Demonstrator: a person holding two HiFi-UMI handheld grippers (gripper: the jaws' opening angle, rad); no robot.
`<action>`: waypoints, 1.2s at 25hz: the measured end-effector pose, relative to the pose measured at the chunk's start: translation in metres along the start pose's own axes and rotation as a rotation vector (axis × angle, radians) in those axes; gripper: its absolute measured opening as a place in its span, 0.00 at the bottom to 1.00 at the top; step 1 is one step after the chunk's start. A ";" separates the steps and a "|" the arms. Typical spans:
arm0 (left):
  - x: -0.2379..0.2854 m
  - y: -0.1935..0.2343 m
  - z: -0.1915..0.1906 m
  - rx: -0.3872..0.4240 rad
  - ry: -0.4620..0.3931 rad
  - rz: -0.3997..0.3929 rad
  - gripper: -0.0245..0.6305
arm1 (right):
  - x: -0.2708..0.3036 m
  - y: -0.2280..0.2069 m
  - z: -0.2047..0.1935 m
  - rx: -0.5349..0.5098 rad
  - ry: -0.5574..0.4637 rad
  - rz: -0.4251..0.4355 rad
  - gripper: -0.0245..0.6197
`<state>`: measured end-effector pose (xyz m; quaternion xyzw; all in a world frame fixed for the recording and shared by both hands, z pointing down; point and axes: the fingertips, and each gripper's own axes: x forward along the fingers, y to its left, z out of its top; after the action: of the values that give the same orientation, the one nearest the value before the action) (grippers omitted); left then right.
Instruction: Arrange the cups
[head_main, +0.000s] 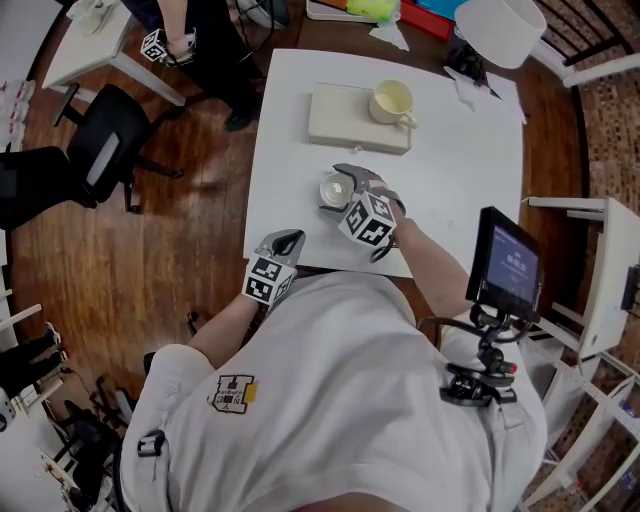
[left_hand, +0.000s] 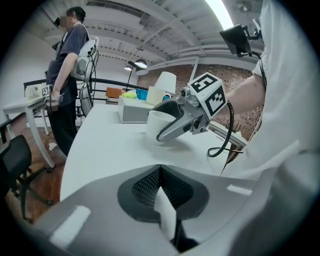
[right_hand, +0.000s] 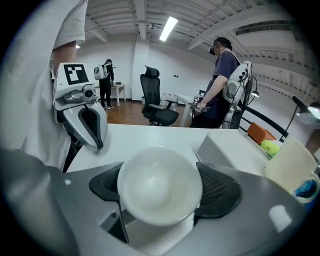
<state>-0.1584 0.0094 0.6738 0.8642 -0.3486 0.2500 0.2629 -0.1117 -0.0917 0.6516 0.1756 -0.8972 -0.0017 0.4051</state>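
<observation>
Now the right gripper clasps a white cup in wide jaws; left gripper jaws closed, empty

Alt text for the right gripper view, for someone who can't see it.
The right gripper clamps a white cup between its dark pads, a white table beyond. The left gripper hangs at left, a pale box at right.

White cup upright on the table; cream handled cup atop the pale box.
</observation>
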 end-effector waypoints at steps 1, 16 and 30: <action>0.001 0.000 0.000 0.002 0.002 -0.003 0.03 | 0.000 0.000 -0.001 0.003 0.003 -0.004 0.69; 0.023 0.014 0.047 0.000 -0.069 -0.011 0.03 | -0.045 -0.138 0.058 0.204 -0.067 -0.296 0.69; -0.004 0.035 0.014 -0.094 -0.049 0.044 0.03 | -0.012 -0.210 0.075 0.340 0.066 -0.569 0.69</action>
<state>-0.1833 -0.0193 0.6708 0.8490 -0.3850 0.2180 0.2890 -0.0933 -0.2954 0.5618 0.4843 -0.7860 0.0405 0.3822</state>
